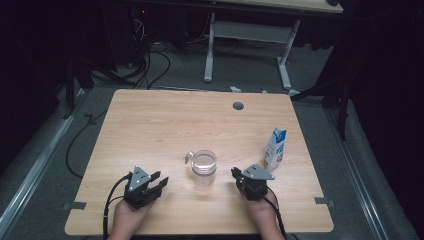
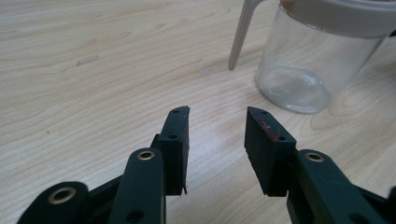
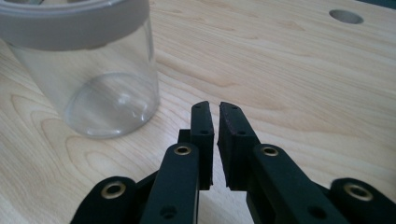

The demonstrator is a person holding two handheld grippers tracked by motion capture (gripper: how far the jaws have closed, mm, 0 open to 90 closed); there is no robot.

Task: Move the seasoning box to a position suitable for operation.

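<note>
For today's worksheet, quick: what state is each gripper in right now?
Left gripper: open, nothing between the jaws, short of the jar.
Right gripper: jaws a narrow slit apart, holding nothing.

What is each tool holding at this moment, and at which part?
Nothing is held. The left tool is open over bare table; the right tool has a narrow empty gap. The glass jar stands between them, untouched.

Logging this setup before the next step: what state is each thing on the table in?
Glass jar: upright, empty, pale rim with a handle, touched by nothing.
Milk carton: upright, off to the right, untouched; whether it is sealed cannot be told.
Left gripper: open, nothing between the jaws.
Right gripper: jaws a thin slit apart, holding nothing.
</note>
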